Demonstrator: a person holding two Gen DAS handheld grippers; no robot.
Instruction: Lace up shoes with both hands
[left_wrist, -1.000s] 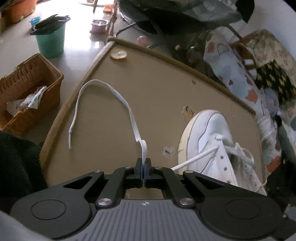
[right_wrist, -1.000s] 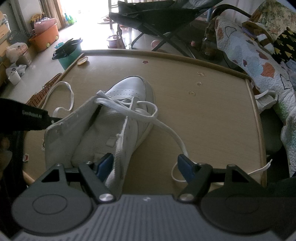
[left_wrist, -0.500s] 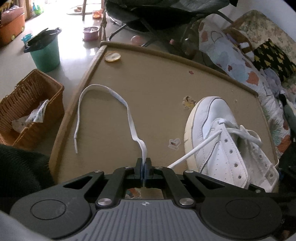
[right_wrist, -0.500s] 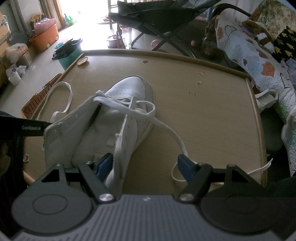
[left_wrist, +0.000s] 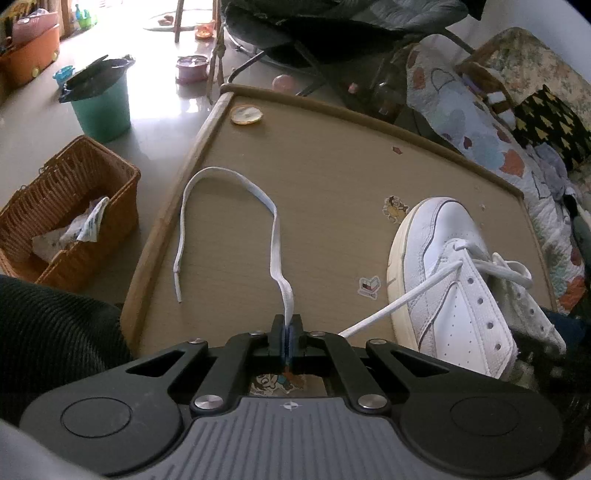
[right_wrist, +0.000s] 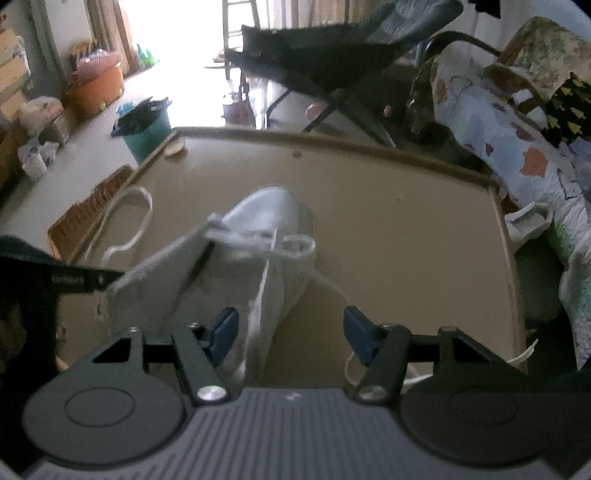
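Sunlit clutter rings a tan table (left_wrist: 332, 177) with a raised wooden rim, where a white sneaker (left_wrist: 454, 280) lies at the right of the left wrist view, toe toward the far rim. In the right wrist view the sneaker (right_wrist: 269, 221) sits at centre, blurred, its tongue splayed toward the camera.

A flat white lace (left_wrist: 275, 236) runs from the shoe's eyelets to the left gripper (left_wrist: 287, 334), whose jaws are pressed together on it at lower centre; beyond the pinch the lace loops up across bare tabletop and ends near the left rim. A second lace end (right_wrist: 325, 284) trails off the shoe's right side toward the right gripper (right_wrist: 291, 332). Its blue pads (right_wrist: 356, 334) stand apart and are closing, with the shoe's upper edge between them, though no pad visibly presses on anything.

Open tabletop lies beyond the toe and to the right of the shoe as far as the rim. A wicker basket (left_wrist: 62, 206) and a green bin (left_wrist: 101, 107) stand on the floor at upper left; a quilted sofa (left_wrist: 491, 147) crowds the right edge and a dark folding chair (right_wrist: 332, 59) stands behind.

Compared with a second ago, the right pads sit closer together and the right view has blurred; the left grip on the lace is unchanged, with more of the shoe in its view.
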